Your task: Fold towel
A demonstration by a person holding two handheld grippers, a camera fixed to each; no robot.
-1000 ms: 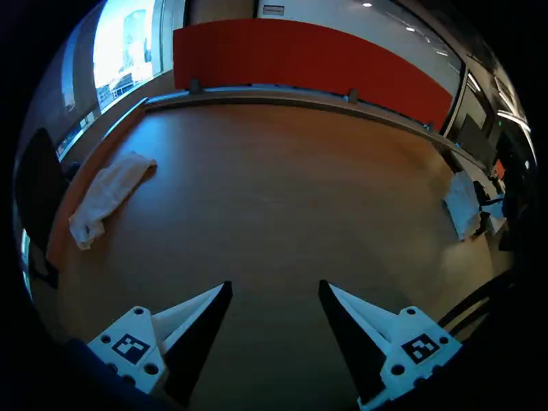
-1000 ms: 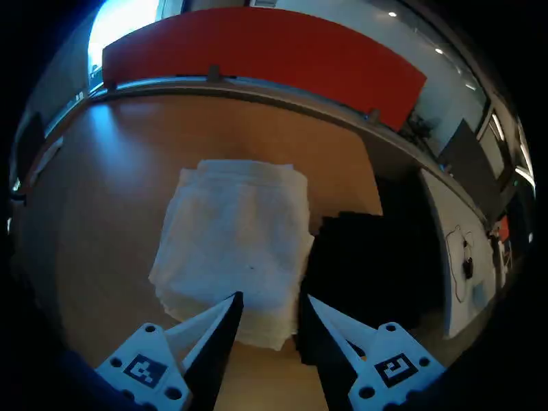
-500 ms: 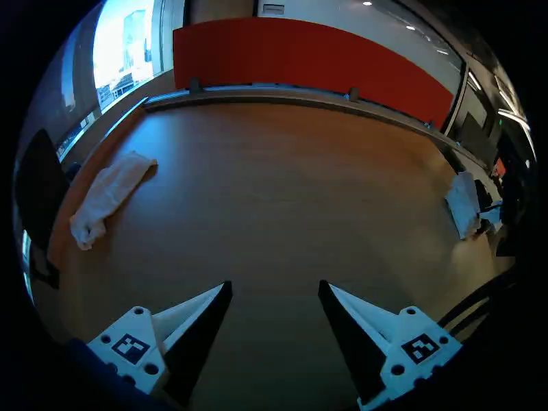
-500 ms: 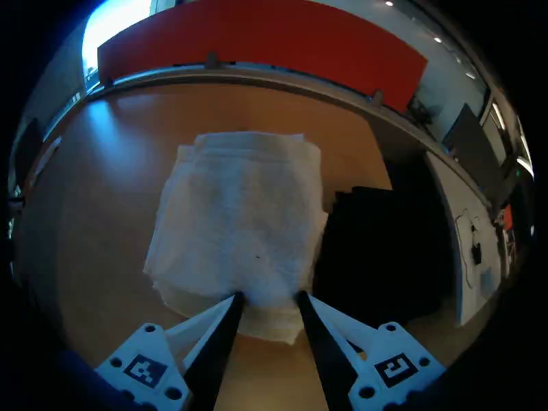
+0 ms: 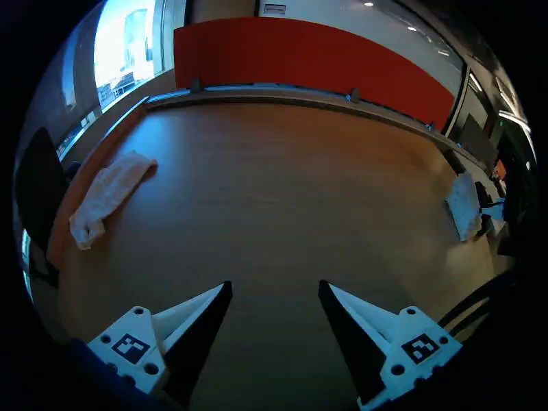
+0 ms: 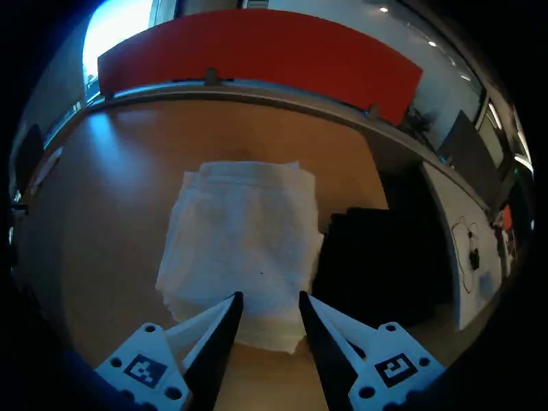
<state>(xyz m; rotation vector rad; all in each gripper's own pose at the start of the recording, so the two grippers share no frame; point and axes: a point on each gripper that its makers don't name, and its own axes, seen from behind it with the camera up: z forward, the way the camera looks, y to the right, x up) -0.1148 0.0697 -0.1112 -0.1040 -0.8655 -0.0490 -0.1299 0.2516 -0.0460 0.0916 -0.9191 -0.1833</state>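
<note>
We open on the folded towel (image 6: 243,240), a white squared-off stack lying flat on the wooden table (image 6: 116,198), near its right-hand edge as the right gripper view has it. The layers show along the near edge, a little uneven at the corners. Right in front of it sits the right gripper (image 6: 268,305), its jaws parted only a narrow way, with the towel's near edge showing in the gap between the tips. Nothing is clamped that we can see. Whether the tips brush the cloth or hang just above it, we cannot tell from this angle.

Just beside the towel, off the table's right edge, there is a black shape (image 6: 377,253), too dark for us to make out. Behind the table stands the long red panel (image 6: 260,48), and a bright window (image 6: 116,27) glows at the far left.

Over to the left gripper view now. The left gripper (image 5: 274,288) is spread wide, holding nothing, bare table (image 5: 288,185) between its fingers. The folded towel (image 5: 464,205) shows far off at the right edge of the table. Well apart from it, over by the left edge, lies a second, crumpled towel (image 5: 109,197), long and rumpled. The red panel (image 5: 308,58) and the window (image 5: 127,48) close off the back.
</note>
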